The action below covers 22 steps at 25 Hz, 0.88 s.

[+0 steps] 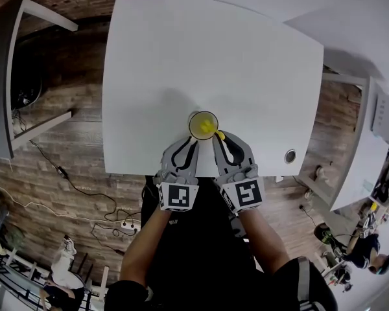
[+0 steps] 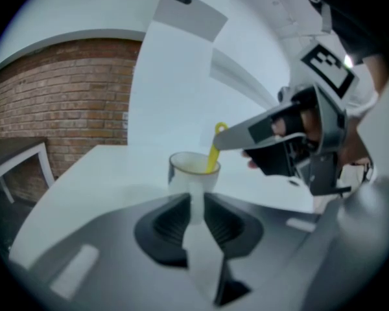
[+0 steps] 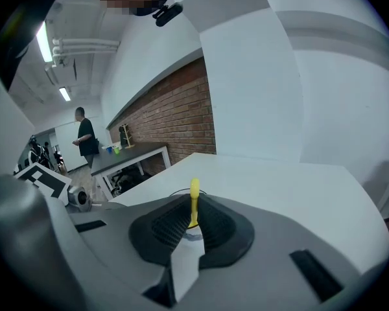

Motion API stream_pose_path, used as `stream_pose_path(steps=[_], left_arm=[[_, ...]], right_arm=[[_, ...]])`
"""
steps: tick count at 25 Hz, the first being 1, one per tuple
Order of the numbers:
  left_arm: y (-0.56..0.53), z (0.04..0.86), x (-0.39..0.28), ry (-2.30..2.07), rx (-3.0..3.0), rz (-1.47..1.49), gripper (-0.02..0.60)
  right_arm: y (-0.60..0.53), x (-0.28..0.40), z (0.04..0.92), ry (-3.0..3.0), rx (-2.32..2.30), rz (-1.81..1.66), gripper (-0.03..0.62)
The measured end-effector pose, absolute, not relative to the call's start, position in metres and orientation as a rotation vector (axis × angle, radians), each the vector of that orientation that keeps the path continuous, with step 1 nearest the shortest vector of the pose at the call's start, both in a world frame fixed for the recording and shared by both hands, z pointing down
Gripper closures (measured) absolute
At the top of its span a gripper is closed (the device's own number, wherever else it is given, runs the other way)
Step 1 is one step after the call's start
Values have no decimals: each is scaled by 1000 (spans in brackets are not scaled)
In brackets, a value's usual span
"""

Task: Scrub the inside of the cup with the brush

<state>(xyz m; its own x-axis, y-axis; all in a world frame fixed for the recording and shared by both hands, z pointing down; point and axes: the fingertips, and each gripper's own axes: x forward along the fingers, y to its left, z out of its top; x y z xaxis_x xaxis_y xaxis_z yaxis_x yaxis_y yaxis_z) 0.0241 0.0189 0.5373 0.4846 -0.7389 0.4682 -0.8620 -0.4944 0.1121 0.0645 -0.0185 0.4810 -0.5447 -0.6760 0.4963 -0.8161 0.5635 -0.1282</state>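
Head view: brush (image 1: 218, 135) in right claw (image 1: 218, 140), head seemingly inside cup (image 1: 192, 120).

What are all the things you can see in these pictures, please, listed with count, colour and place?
table: one, white, centre of the head view
cup: one, pale and see-through, near the table's front edge
brush: one, yellow, standing in the cup
cable port: one, grey, set in the table's right front corner
side desk: one, dark grey, to the left
cables: several, dark and pale, on the floor at left
brick wall: one, red-brown, behind the table
bystander: one, dark clothes, far off in the right gripper view
left gripper: one, grey, shut on the cup
right gripper: one, grey, shut on the brush handle
forearms: two, bare, behind the grippers
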Motion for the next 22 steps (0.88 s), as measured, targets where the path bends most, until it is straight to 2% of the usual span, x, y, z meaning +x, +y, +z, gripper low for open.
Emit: stream_pose_path(steps=[6, 22], left_arm=[[20, 537, 24, -1346, 2409, 524, 518], [21, 542, 17, -1233, 2490, 637, 520]], right_arm=[[-19, 63, 488, -2408, 1206, 499, 565], [-32, 61, 438, -2470, 1228, 377, 565]])
